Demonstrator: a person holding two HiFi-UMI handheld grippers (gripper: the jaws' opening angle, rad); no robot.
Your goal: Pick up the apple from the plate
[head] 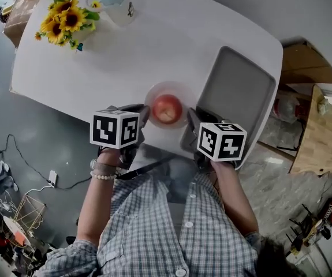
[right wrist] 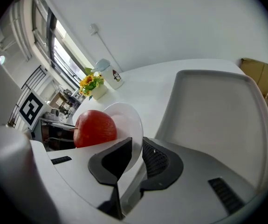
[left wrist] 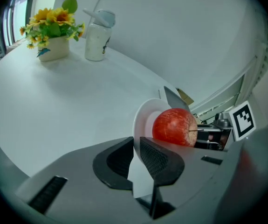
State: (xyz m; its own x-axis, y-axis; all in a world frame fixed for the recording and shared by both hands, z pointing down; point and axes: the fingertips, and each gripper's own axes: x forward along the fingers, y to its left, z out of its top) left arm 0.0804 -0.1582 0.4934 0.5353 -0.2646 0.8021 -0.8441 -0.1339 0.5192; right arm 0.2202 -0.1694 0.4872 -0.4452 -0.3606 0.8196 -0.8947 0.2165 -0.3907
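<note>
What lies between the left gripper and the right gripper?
In the head view, the white plate with the red apple on it lies there; the left gripper and right gripper clamp its rim from opposite sides.

You stand over a white table [head: 154, 39]; grey floor [head: 4, 114] lies left, a cardboard box [head: 307, 65] upper right.

You get soft daylight from windows [right wrist: 58, 49] behind the sunflowers [right wrist: 90, 82], a washed-out white desk [head: 154, 45], and dark, fisheye-bent corners in both gripper views.
</note>
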